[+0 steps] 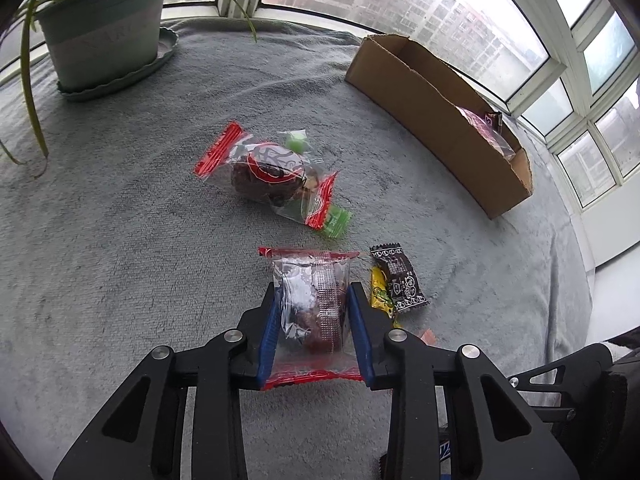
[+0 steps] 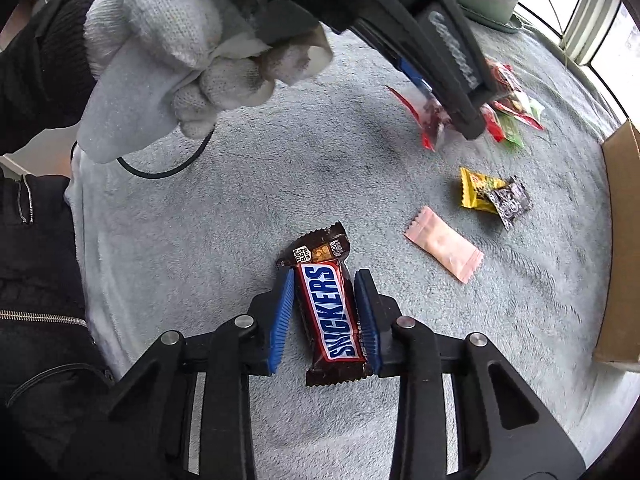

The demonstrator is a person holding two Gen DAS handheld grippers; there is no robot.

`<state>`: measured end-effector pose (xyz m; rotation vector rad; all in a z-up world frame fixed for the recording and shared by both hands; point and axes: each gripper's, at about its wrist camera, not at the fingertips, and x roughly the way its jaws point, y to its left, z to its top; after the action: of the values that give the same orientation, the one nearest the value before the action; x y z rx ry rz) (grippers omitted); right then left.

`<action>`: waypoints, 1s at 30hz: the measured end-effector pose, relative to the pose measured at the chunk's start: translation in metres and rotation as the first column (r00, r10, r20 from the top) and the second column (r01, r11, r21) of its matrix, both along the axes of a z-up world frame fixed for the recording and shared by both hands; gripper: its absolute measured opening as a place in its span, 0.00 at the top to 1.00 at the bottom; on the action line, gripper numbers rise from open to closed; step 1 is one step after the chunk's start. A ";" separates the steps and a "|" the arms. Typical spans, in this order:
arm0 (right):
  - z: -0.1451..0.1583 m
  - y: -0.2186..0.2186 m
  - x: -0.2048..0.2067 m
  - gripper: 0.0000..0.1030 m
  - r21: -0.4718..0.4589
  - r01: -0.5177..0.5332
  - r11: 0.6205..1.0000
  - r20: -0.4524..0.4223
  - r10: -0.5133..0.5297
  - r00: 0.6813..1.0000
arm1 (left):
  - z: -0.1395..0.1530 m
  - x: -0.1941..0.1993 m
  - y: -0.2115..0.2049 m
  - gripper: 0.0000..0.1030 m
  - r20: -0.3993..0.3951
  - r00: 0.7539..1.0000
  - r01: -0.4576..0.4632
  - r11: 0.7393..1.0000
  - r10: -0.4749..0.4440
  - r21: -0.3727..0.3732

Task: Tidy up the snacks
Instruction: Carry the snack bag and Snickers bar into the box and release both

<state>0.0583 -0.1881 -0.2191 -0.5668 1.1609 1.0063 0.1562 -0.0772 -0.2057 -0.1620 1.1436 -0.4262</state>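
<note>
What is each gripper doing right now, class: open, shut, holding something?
Left gripper: jaws closed on a clear red-edged snack packet.
Right gripper: jaws closed around a Snickers bar, far pad touching, near pad with a slight gap.

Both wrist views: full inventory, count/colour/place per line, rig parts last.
Snickers bar: 1, brown, between right pads.
Clear red-ended pack: 1, between left pads.
Red and green packs: small pile, mid-cloth.
Black sachet: 1, overlapping yellow sachet.
Pink sachet: 1, on cloth.
Cardboard box: 1, brown, by window, pack inside.
Potted plant: 1, green pot.
Cloth: grey.
Left gripper, right gripper: black, blue pads.
Gloved hand: white.
</note>
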 end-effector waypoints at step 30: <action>0.096 -0.138 0.098 0.70 0.253 0.466 0.848 0.142 -0.509 0.849 | 0.053 0.026 -0.018 0.70 0.120 0.992 0.033 0.999 -0.030 -0.022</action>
<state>0.1562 -0.3262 -0.1227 -0.1764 0.9324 0.5976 0.1820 -0.0951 -0.1526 -0.1380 1.0248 -0.4720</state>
